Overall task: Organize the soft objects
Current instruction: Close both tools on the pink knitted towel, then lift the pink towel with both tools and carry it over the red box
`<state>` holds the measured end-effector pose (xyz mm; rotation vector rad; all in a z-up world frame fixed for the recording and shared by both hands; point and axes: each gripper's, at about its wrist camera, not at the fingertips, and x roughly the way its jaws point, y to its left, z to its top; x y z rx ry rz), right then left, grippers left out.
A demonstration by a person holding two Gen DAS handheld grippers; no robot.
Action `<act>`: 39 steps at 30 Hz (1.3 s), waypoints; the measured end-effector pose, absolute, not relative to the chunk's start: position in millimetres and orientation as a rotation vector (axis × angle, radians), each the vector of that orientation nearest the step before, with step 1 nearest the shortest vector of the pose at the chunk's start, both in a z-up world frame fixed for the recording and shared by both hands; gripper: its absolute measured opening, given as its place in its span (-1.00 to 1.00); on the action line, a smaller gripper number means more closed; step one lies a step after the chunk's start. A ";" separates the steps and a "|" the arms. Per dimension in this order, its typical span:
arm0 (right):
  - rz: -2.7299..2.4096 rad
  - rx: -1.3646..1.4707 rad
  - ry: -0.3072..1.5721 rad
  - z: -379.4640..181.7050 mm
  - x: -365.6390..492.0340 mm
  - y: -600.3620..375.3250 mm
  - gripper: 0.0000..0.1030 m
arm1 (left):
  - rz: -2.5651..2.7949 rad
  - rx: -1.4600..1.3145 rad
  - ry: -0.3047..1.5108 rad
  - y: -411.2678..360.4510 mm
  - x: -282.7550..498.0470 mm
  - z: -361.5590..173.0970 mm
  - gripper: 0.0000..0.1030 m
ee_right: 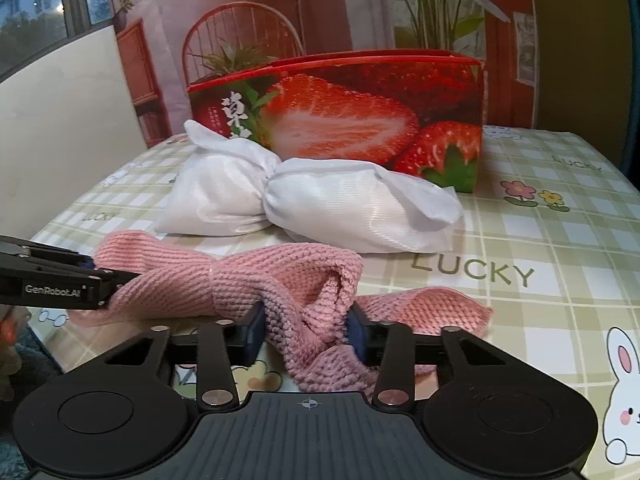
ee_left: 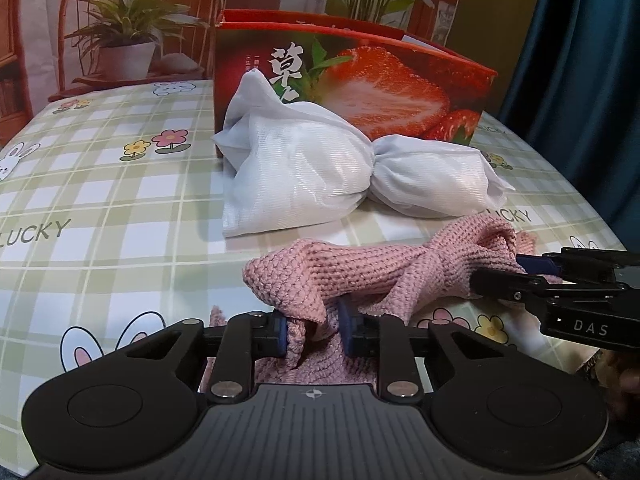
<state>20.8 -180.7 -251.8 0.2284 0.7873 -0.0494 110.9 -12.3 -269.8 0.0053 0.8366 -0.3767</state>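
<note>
Two hand-held tongs grip one knotted pink knit cloth [ee_left: 360, 276] near the front of the table. The left gripper [ee_left: 314, 334] has its blue pads pinched on a bunched fold at the cloth's left end. The right gripper [ee_right: 306, 330] is likewise closed on a thick twist at the cloth's right end, where a loose tail trails rightward.

Judged from this, the step in hand is lifting the cloth to stow it. It would go best with both ends raised together and kept taut, so the middle does not sag or snag.

Just beyond lies a white cloth bundle [ee_right: 312, 200], tied at its middle. It touches or nearly touches the open-topped strawberry box [ee_right: 360, 120] standing farther back. Lifting clear of the bundle and the box's near rim matters.

The checked tablecloth [ee_right: 560, 260] is bare to the right, and the table's left edge lies close by.
</note>
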 end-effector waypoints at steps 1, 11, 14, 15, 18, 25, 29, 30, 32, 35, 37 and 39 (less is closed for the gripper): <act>-0.042 0.228 0.785 -251.6 20.8 -180.0 -0.40 | -0.377 0.005 0.837 -12.4 110.9 -269.8 -0.51; 0.011 0.204 0.777 -250.7 21.0 -172.0 -0.55 | -0.380 -0.014 0.844 -9.4 112.3 -268.7 -0.62; 0.012 0.212 0.756 -246.2 20.2 -175.1 -0.58 | -0.374 -0.035 0.820 -4.5 115.2 -259.6 -0.69; 0.013 0.214 0.742 -242.9 19.7 -176.3 -0.59 | -0.374 -0.046 0.803 -2.4 116.6 -254.3 -0.70; 0.019 0.222 0.690 -227.9 21.3 -182.2 -0.59 | -0.383 -0.061 0.738 0.7 123.9 -232.6 -0.71; 0.018 0.206 0.555 -175.2 45.8 -205.6 -0.59 | -0.410 -0.069 0.581 -2.6 159.9 -171.5 -0.71; 0.005 0.199 0.490 -142.8 74.3 -225.7 -0.59 | -0.426 -0.102 0.538 -9.3 192.7 -143.2 -0.71; -0.001 0.193 0.474 -135.2 83.7 -230.7 -0.59 | -0.425 -0.104 0.527 -11.7 202.4 -137.9 -0.71; -0.012 0.185 0.450 -123.4 101.6 -239.2 -0.59 | -0.417 -0.112 0.511 -17.6 219.9 -129.5 -0.71; -0.038 0.199 0.434 -112.9 133.2 -253.1 -0.59 | -0.401 -0.136 0.517 -24.5 250.9 -121.0 -0.70; -0.055 0.208 0.430 -112.7 153.8 -259.9 -0.59 | -0.388 -0.143 0.521 -24.9 267.6 -118.3 -0.70; -0.070 0.221 0.435 -114.5 172.8 -266.0 -0.59 | -0.386 -0.149 0.531 -26.0 286.4 -119.0 -0.70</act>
